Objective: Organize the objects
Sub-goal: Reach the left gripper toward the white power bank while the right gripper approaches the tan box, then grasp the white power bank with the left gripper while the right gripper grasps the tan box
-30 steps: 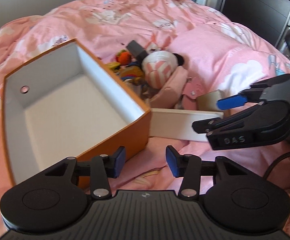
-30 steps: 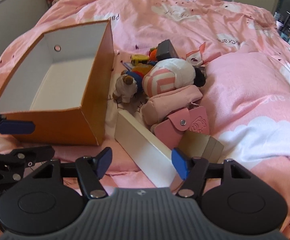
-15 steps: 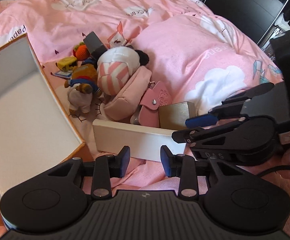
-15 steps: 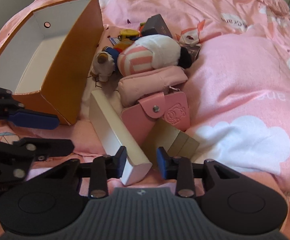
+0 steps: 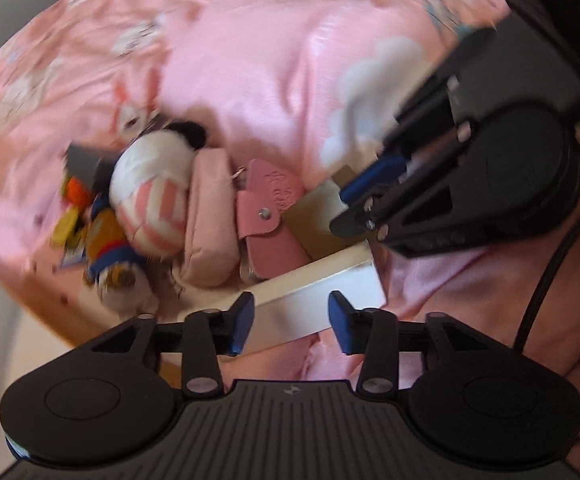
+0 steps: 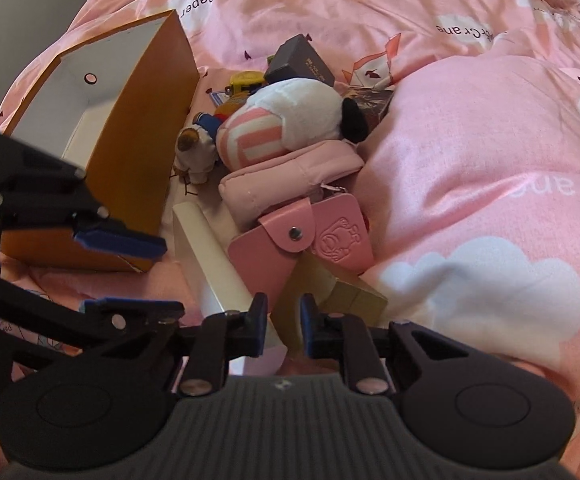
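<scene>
On the pink duvet a long white box [image 6: 205,248] lies beside an open orange box [image 6: 145,152]. A gold box [image 6: 346,296] leans under a pink key case [image 6: 290,240]. My right gripper [image 6: 284,326] is closing: its pads pinch the gold box's lower edge. The left wrist view, blurred, shows that gripper [image 5: 340,210] at the gold box [image 5: 318,216]. My left gripper [image 5: 290,322] is opening, its fingers astride the white box [image 5: 318,296] without pressing it. It [image 6: 169,278] sits left of the white box.
A pink-striped plush [image 6: 290,120], pink pouch [image 6: 290,180], small dog toy [image 6: 193,148], grey box [image 6: 300,60] and yellow toy [image 6: 245,78] crowd between the orange box and a raised duvet fold [image 6: 470,168]. A black cable [image 5: 550,272] trails from the right gripper.
The left gripper swung right, away from the orange box and over the white box, rolling as it went. The right gripper pushed forward to the gold box and its jaws narrowed from wide.
</scene>
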Motion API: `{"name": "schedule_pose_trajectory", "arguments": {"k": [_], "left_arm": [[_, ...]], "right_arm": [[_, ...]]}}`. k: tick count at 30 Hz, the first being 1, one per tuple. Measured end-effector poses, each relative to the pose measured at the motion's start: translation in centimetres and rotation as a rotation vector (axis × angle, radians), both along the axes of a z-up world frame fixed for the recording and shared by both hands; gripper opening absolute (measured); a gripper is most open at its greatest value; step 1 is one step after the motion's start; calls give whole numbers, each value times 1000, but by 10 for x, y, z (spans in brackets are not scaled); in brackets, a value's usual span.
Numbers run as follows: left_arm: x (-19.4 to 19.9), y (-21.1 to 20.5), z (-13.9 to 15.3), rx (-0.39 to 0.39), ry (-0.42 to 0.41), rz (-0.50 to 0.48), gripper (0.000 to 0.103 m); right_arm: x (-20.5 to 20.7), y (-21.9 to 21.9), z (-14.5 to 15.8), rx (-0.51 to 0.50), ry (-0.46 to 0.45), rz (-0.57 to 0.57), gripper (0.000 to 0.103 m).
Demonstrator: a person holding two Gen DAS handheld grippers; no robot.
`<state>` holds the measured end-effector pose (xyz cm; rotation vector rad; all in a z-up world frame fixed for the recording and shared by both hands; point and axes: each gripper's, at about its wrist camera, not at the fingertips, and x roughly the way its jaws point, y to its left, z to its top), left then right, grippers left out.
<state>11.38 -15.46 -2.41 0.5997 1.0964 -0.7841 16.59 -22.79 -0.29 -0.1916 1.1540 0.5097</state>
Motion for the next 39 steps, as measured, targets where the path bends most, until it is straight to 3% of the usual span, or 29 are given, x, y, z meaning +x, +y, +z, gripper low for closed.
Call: {"name": "schedule_pose_trajectory", "arguments": {"k": [2, 6, 11, 16, 21, 25, 34, 39], "left_arm": [[3, -8, -5, 49, -27, -114, 57], [6, -20, -21, 140, -31, -326, 58], [6, -30, -42, 241, -26, -510, 58], [13, -33, -63, 307, 17, -605, 58], [19, -37, -84, 316, 80, -646, 70], [15, -37, -102, 331, 112, -670, 71], [-5, -21, -115, 310, 111, -658, 52], [-19, -10, -117, 311, 86, -579, 43]], "right_arm": [[2, -5, 3, -3, -1, -3, 36], [11, -14, 1, -22, 22, -23, 49], [23, -25, -22, -13, 122, -82, 50], [28, -29, -38, 20, 173, -110, 59], [32, -26, -46, 34, 197, -104, 60], [33, -26, -51, 42, 199, -97, 60], [25, -20, -48, 54, 180, -74, 52], [15, -19, -33, 28, 117, -66, 50]]}}
